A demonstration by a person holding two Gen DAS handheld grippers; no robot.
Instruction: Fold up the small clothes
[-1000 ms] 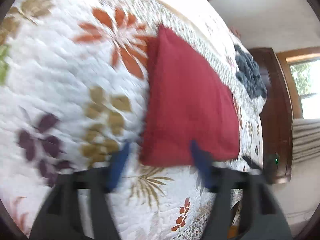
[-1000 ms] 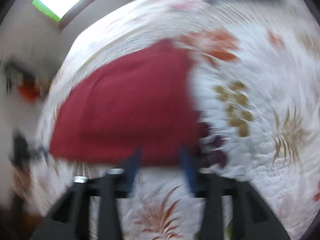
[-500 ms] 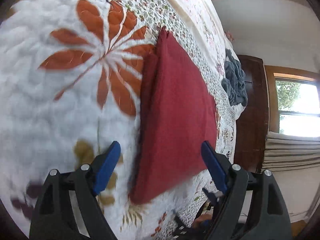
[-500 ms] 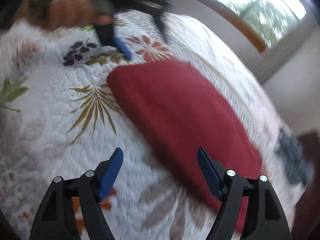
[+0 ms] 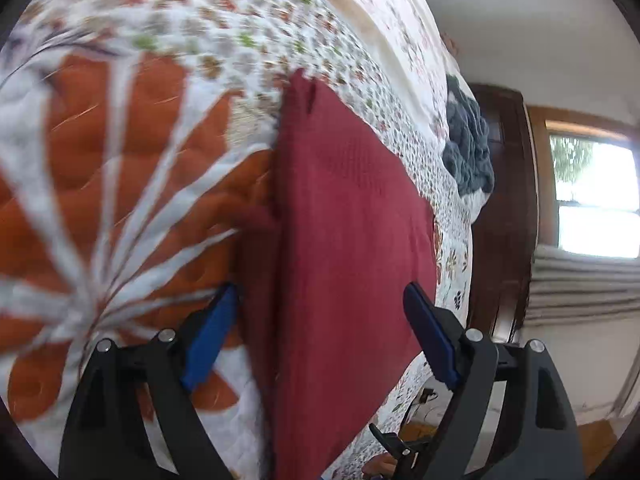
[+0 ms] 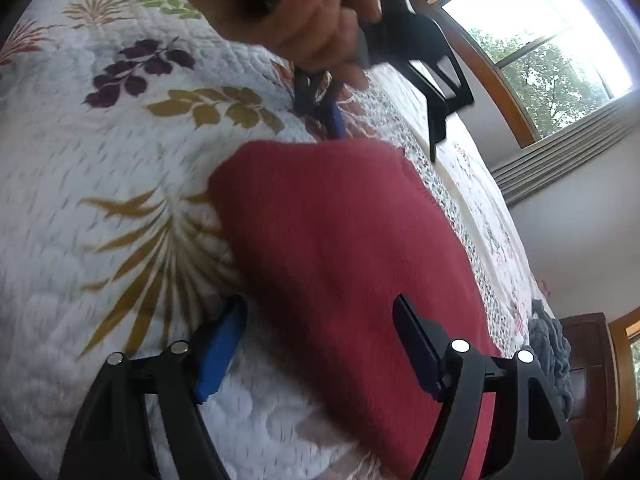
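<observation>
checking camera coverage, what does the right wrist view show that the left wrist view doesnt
Only the right wrist view shows the person's hand holding the left gripper, plus the purple leaf print.

Only the left wrist view shows the big orange flower print and the dark wooden door.

Both show the folded red garment on the quilt, the grey-blue clothes pile, a window, and open jaws.

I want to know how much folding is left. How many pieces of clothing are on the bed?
2. A folded red garment lies flat on the quilt before both grippers; a crumpled grey-blue one sits near the far edge. Others may lie out of view.
</observation>
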